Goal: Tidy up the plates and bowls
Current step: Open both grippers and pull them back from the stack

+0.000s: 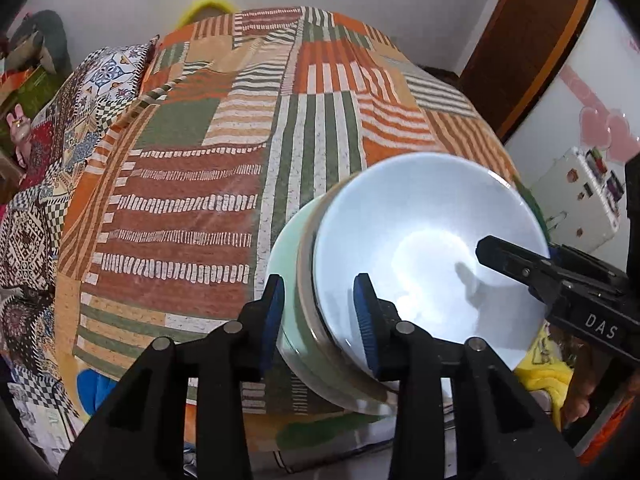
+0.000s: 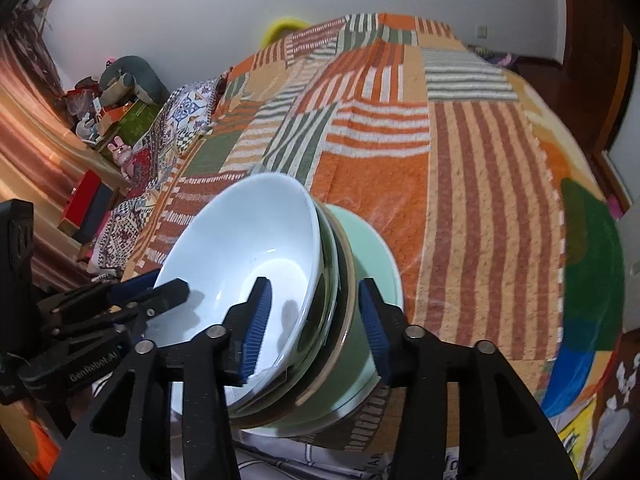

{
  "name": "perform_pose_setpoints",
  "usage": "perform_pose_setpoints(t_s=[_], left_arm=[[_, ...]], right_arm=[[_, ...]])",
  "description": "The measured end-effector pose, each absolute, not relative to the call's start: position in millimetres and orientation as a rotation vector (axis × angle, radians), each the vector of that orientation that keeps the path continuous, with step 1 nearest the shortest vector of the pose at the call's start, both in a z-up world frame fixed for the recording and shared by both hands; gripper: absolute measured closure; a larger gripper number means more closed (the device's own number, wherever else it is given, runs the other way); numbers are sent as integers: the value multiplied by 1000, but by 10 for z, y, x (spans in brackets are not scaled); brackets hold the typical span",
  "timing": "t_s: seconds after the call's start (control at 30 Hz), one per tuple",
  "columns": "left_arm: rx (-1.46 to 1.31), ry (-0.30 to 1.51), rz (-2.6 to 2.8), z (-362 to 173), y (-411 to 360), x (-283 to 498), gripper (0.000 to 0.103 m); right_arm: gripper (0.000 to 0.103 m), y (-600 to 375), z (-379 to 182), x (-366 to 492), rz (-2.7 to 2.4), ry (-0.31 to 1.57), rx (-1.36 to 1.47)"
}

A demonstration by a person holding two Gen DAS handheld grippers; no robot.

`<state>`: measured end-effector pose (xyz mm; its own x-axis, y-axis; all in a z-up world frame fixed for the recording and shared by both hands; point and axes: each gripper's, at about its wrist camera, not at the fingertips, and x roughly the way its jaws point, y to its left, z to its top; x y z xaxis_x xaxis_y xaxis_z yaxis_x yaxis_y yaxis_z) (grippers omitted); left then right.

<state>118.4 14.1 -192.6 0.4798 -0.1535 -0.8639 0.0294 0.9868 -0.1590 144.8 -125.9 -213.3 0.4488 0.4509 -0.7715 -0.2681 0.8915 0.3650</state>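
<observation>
A stack of bowls is held up on its side over the bed: a white bowl (image 1: 424, 240) nested in darker ones and a mint-green bowl (image 1: 290, 248) outermost. My left gripper (image 1: 320, 320) is shut on the stack's rim, one blue pad inside the white bowl, the other against the green one. My right gripper (image 2: 316, 336) is shut on the opposite rim the same way, around the white bowl (image 2: 248, 232) and green bowl (image 2: 360, 280). Each gripper shows in the other's view: the right (image 1: 560, 280), the left (image 2: 120, 304).
A bed with an orange, green and white striped patchwork cover (image 1: 240, 160) fills both views. A patterned pillow (image 1: 80, 120) lies at its left. A cluttered shelf with toys (image 2: 112, 120) stands by the left wall. A white appliance (image 1: 580, 200) is at the right.
</observation>
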Motion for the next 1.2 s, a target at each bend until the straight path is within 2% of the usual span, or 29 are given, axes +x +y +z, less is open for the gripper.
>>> perform_pose_setpoints(t_s=[0.3,0.4,0.47,0.57,0.73,0.83,0.9,0.97,1.1,1.2], left_arm=[[-97,924,-75,-1488,163,953,64],[-74,836,-68,-1243,143,837,58],[-66,785,-68,-1097,135,765,55],[-54,710,-76,-883,111,657,55],[-79,615,-103,-601,109,487,52],[-78,551,-104,-462,97,359,47],[-73,510,-102,-382,88,275,44],[-73,483,-101,-332,82,213,38],[-70,441,-98,-249,68,96,35],[-76,405,-90,-205,68,11,22]], right_arm=[[55,-1273,-1837,1346,464,929,196],[55,-1251,-1678,1283,469,874,179],[51,-1259,-1567,1236,472,833,170],[39,-1272,-1401,1159,471,762,157],[39,-1283,-1158,1029,475,669,131],[37,-1298,-1028,948,479,614,124],[27,-1325,-966,882,479,575,126],[26,-1339,-892,811,475,531,121],[26,-1353,-800,721,482,483,115],[19,-1355,-747,661,482,447,109]])
